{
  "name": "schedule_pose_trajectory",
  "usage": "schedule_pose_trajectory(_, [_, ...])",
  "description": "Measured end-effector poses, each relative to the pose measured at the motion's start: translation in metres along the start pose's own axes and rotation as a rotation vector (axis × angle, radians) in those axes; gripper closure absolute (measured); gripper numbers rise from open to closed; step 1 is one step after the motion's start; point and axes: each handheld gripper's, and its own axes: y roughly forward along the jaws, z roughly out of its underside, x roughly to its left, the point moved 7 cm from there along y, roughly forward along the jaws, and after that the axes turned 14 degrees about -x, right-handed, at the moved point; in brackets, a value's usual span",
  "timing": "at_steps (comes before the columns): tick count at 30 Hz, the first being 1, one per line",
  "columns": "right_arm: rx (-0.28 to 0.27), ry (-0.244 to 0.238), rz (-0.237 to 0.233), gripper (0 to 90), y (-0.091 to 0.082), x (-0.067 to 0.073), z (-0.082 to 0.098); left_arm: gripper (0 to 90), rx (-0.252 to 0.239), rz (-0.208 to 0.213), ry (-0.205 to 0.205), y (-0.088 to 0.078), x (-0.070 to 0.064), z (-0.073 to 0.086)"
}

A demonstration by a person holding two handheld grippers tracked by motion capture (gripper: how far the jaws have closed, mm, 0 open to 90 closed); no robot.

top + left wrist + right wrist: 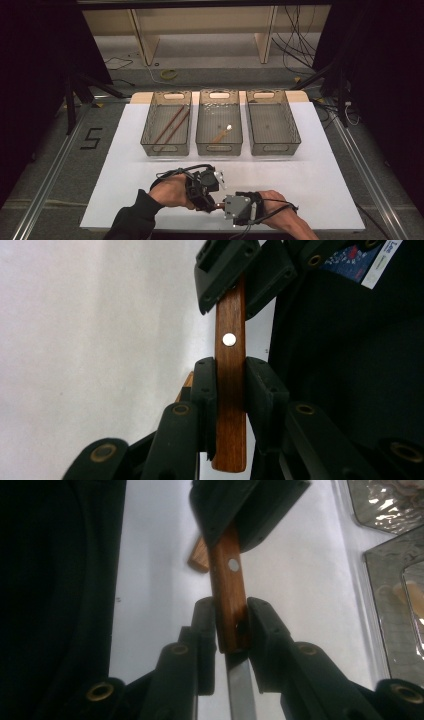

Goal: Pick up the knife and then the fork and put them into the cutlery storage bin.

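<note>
Knife: a wooden-handled knife (230,390) with a silver rivet (229,339) and a steel blade (240,690), up off the white mat (300,175) near its front edge, well short of the three baskets
Left gripper: the left gripper (210,187) has its jaws pressed on both flanks of the handle, near the butt end as its own view has it — that is a grip, no gap showing
Right gripper: the right gripper (223,206) has its pads set against the handle just where wood meets blade; jaws drawn in on it, and they look to be touching both sides
Between the two: one knife, two holds, the grippers nose to nose and almost touching over the mat
Second piece: a lighter bit of wood (199,556) peeks out just behind the handle; what it is, I cannot tell
Baskets: left basket (150,132) beyond the knife holds two chopsticks (172,125), middle basket (220,95) a small spoon (222,134), right basket (295,130) looks bare
Handling: stiff and fairly light, I reckon; the smooth wood could slip or swivel in a narrow pinch, and the blade is slick and sharp
Where to hold: on the flat sides of the handle, around the rivet, well clear of the steel
Step in hand: looks like a hand-over from one gripper to the other
</note>
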Motion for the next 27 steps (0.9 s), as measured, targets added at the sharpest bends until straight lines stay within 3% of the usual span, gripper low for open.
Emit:
schedule_pose_trajectory(7, [0.011,0.013,-0.015,77.6,-0.001,0.002,0.001,71.3,-0.024,-0.012,-0.021,0.0,0.002,-0.002])
schedule_pose_trajectory(12, [0.009,0.013,-0.007,77.6,-0.005,-0.001,0.002,53.8,-0.065,-0.046,-0.048,-0.009,0.006,-0.003])
schedule_pose_trajectory(15, [0.021,0.026,-0.006,77.6,-0.007,-0.002,0.003,42.4,-0.133,-0.086,-0.069,-0.018,0.01,-0.006])
schedule_pose_trajectory(19, [0.023,0.008,0.001,77.7,-0.01,-0.006,0.006,32.6,-0.23,-0.148,-0.091,-0.033,0.02,-0.006])
schedule_pose_trajectory(22, [0.026,0.043,0.023,77.6,-0.014,-0.009,0.009,29.4,-0.322,-0.185,-0.085,-0.045,0.023,-0.005])
schedule_pose_trajectory(24, [0.038,0.053,0.023,77.6,-0.019,-0.012,0.014,28.3,-0.352,-0.212,-0.098,-0.051,0.026,-0.001])
schedule_pose_trajectory(27, [0.039,0.079,0.05,77.6,-0.025,-0.021,0.021,25.5,-0.426,-0.277,-0.115,-0.059,0.033,0.003])
